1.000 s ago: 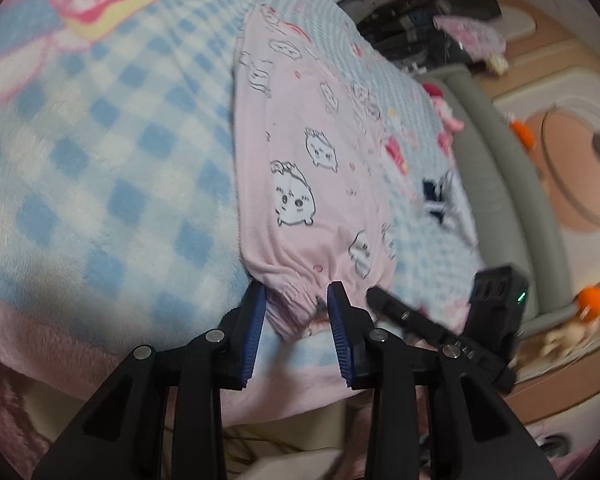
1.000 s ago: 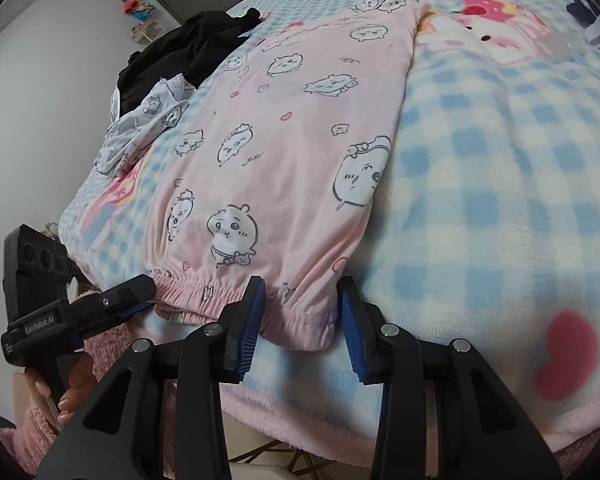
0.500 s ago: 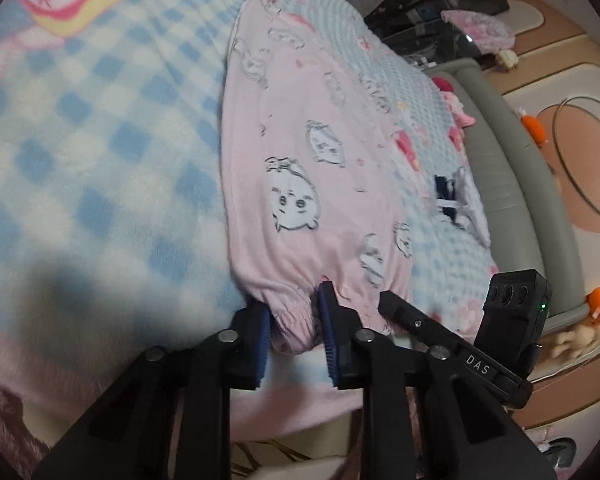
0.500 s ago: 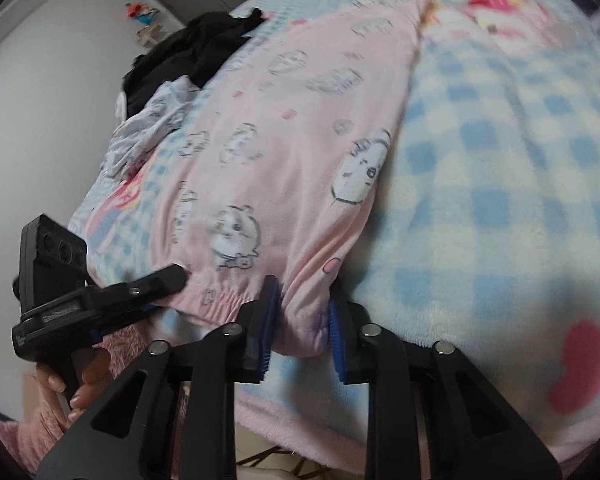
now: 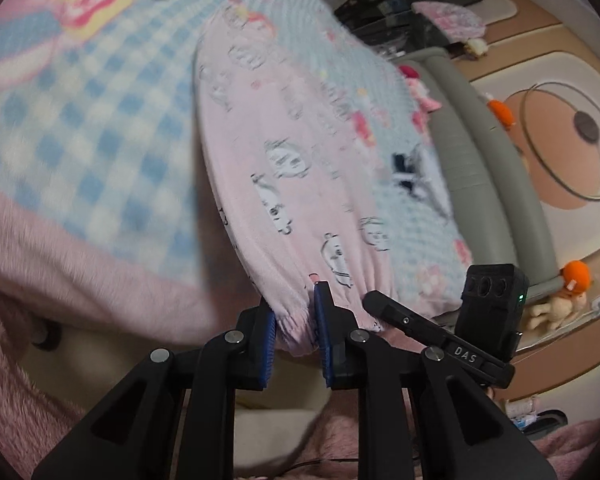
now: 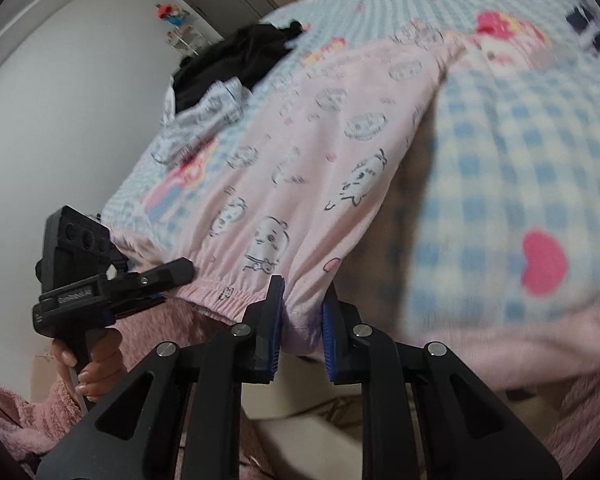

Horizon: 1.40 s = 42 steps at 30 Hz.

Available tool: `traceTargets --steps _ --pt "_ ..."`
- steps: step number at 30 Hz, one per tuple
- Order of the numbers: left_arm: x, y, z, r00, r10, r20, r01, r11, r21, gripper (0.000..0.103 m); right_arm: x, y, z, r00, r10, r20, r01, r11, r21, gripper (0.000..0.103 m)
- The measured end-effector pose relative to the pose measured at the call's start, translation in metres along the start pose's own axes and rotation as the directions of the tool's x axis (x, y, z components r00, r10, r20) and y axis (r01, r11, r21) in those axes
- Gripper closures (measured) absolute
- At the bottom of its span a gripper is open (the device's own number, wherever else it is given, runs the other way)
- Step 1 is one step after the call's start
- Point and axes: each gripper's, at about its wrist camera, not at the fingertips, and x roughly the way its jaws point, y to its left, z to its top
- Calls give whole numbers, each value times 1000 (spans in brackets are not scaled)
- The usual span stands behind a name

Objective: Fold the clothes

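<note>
Pink pyjama trousers (image 5: 284,168) printed with cartoon animals lie lengthwise on a blue-and-white checked blanket (image 5: 84,132). My left gripper (image 5: 294,322) is shut on the elastic hem at one corner, lifting it off the bed edge. The right gripper (image 6: 302,326) is shut on the other corner of the same hem (image 6: 236,292). In the right wrist view the trousers (image 6: 320,168) rise from the blanket (image 6: 520,152), casting a shadow beneath. Each view shows the other gripper beside the hem: the right gripper (image 5: 440,340) and the left gripper (image 6: 112,280), held by a hand (image 6: 92,368).
A black garment (image 6: 236,60) and a white printed one (image 6: 204,120) are piled at the bed's far side. A grey padded rail (image 5: 488,184) borders the bed, with toys (image 5: 572,280) and a round glass table (image 5: 572,136) beyond. A white wall (image 6: 60,100) stands on the left.
Both grippers closed on the trouser hem and have lifted it up off the blanket edge. The fabric now hangs taut between them; the views are motion-blurred.
</note>
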Motion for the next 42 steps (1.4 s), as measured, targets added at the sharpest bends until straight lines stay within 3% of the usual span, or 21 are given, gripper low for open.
traceTargets --steps 3,10,17,19,21,22,23,25,27,29,31,33,36,39,42 --pt "6 8 -8 1000 12 -28 -13 1000 -17 85 12 -7 -8 998 -30 -50 31 999 32 87" --pt "-8 -14 10 999 -17 -28 18 999 51 85 -7 -1 6 1000 24 5 -24 999 30 87" --pt "0 -32 84 998 -55 24 52 993 102 85 5 3 62 993 114 41 -116 991 63 86" --pt "12 -26 113 998 -22 51 18 997 74 84 14 5 89 992 103 70 -107 992 69 83" --pt "25 -17 140 997 42 68 -46 998 49 65 26 1 115 993 67 99 -77 992 95 70" --pt "27 -12 148 994 70 83 -74 996 49 53 32 -2 127 994 36 107 -48 993 111 57" --pt "30 -8 156 991 95 99 -101 994 51 53 38 -6 135 994 -13 106 -1 992 126 57" --pt "22 -6 157 986 81 144 -95 990 101 53 38 -9 143 991 -76 111 62 990 126 57" --pt "15 -5 157 980 64 186 -93 984 151 52 30 -13 141 987 -89 136 76 992 101 55" --pt "20 -4 153 980 92 176 -130 967 218 52 26 -16 140 984 -118 137 111 992 57 46" --pt "29 -6 147 979 126 158 -168 942 290 53 31 -18 141 981 -165 101 166 986 0 46" --pt "41 -9 139 981 145 130 -183 917 356 53 41 -15 142 984 -168 58 171 984 -56 45" --pt "59 -6 128 966 232 114 -259 889 378 53 55 -11 138 986 -166 6 166 981 -105 45" --pt "64 -6 121 959 256 122 -283 874 395 53 72 -14 130 975 -219 -31 214 968 -129 44" --pt "63 -11 119 960 253 119 -279 863 422 54 80 -15 124 977 -210 -35 203 968 -145 44"
